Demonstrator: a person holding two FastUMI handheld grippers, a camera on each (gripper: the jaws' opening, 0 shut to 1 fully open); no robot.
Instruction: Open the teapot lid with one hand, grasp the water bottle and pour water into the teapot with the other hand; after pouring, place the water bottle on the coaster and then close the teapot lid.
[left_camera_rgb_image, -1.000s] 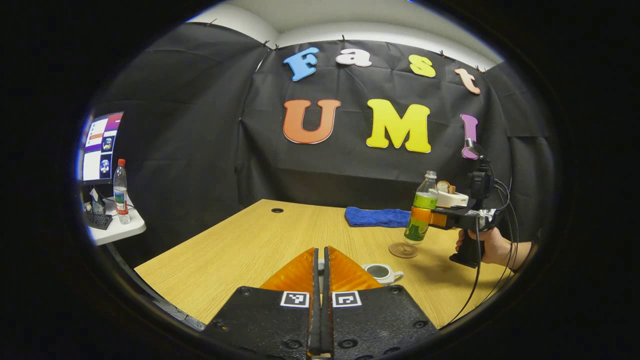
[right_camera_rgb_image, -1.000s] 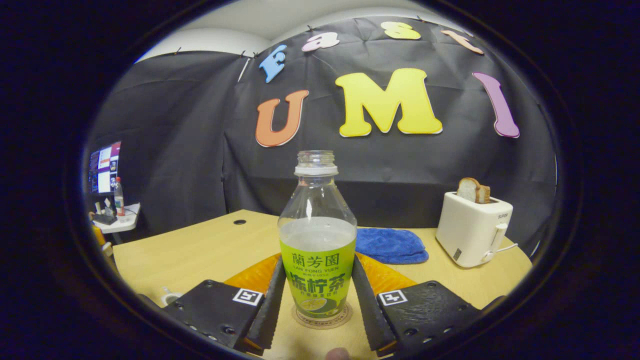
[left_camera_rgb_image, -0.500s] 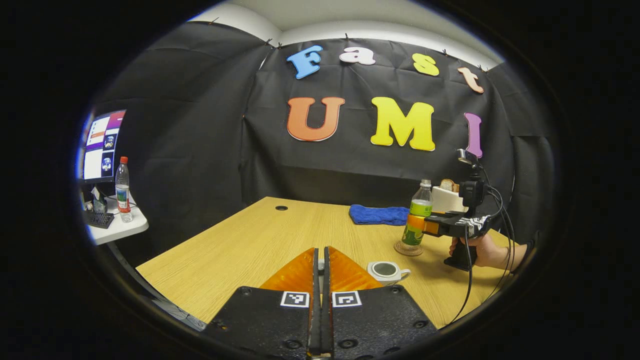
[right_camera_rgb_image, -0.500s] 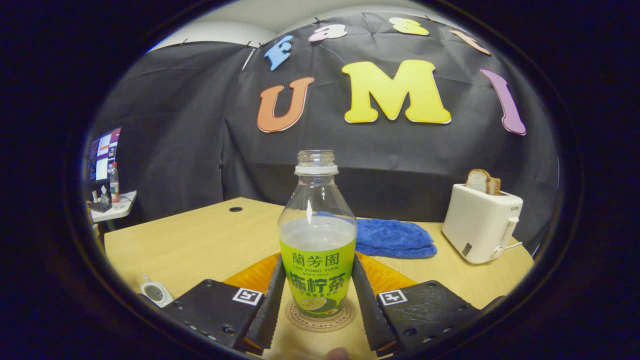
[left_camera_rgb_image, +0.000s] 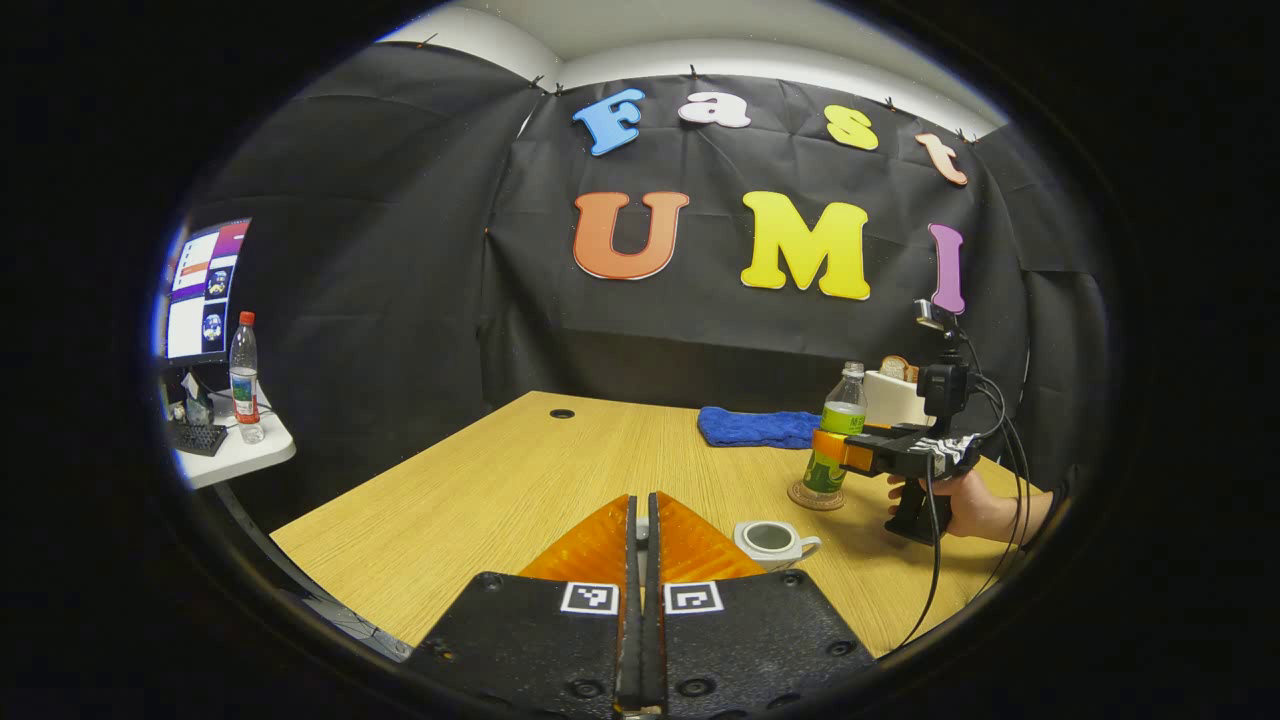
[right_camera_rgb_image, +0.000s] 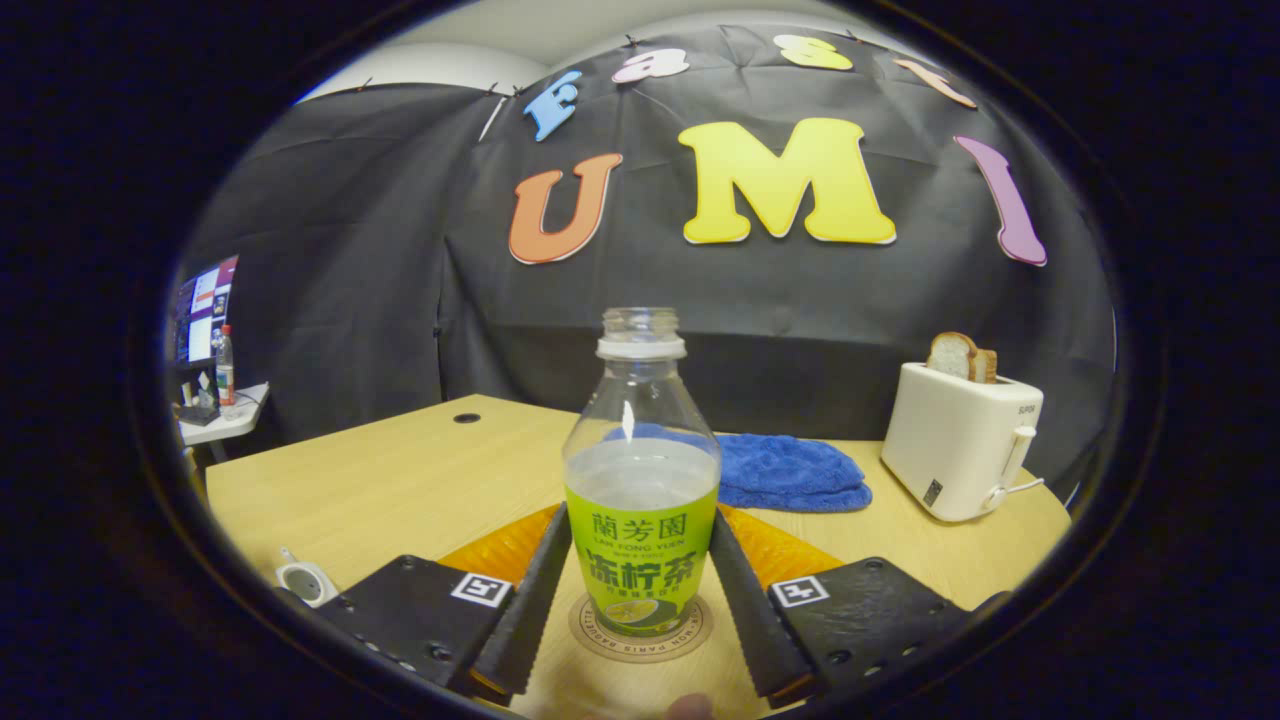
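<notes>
In the right gripper view, the right hand-held gripper (right_camera_rgb_image: 640, 625) has a finger (right_camera_rgb_image: 530, 590) on each side of the bottle (right_camera_rgb_image: 641, 520), both lying against its label, so it grasps the bottle. The bottle stands upright on the coaster (right_camera_rgb_image: 640, 640), uncapped and part full. Low at the left edge sits the teapot (right_camera_rgb_image: 305, 582), well apart from the bottle. Past the bottle a blue cloth (right_camera_rgb_image: 790, 475) lies on the worktop (right_camera_rgb_image: 400, 490), and to its right stands a white toaster (right_camera_rgb_image: 965, 440) with bread in its slot.

In the left gripper view, the left hand-held gripper (left_camera_rgb_image: 644, 560) is clenched, fingers pressed together; whether the lid is pinched between them I cannot tell. Just beyond its tips, to the right, the teapot (left_camera_rgb_image: 772, 540) sits on the worktop (left_camera_rgb_image: 500, 480) with its mouth open and no lid on it. Farther right, the bottle (left_camera_rgb_image: 836, 432) stands on the coaster (left_camera_rgb_image: 815, 495) with the right hand-held gripper (left_camera_rgb_image: 835, 452) around it, a hand (left_camera_rgb_image: 970, 505) on its grip. The cloth (left_camera_rgb_image: 755, 427) lies behind. Far left, a side table (left_camera_rgb_image: 235, 455) carries a red-capped bottle (left_camera_rgb_image: 243, 378) and a monitor (left_camera_rgb_image: 203, 292).
</notes>
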